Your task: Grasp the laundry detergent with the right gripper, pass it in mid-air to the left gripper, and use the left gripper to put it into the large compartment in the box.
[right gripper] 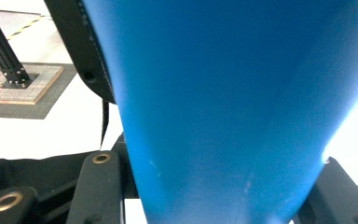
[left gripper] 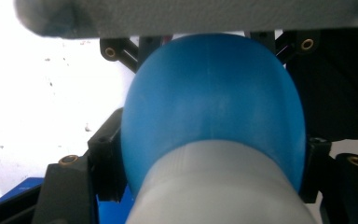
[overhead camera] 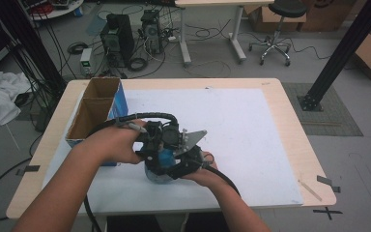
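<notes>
- On the left side of the table [overhead camera: 270,84] stands an open cardboard box [overhead camera: 92,110] with a blue side, apart from my work.
- My left gripper [overhead camera: 160,145] is over the white mat [overhead camera: 241,140], just in front of me. Its jaws stand on both sides of the blue cap [left gripper: 212,105] of a bottle [overhead camera: 157,171]. The pads look to be touching the cap, so I judge it is grasping it.
- The cap is round and smooth like a dome, matte blue, and under it begins a pale grey body [left gripper: 219,186]. The surface looks like hard plastic, so I think it is stiff but a little slippery. The round top gives poor hold; the lower edge of the cap, where it is widest, seems the better place.
- My right gripper [overhead camera: 186,164] is clenched on the bottle from the other side, touching the left one. In the right gripper view the blue surface [right gripper: 223,107] sits between its jaws.
- The bottle seems light and not fragile. I cannot tell if it is full.
- The right half of the mat has nothing that I need.
</notes>
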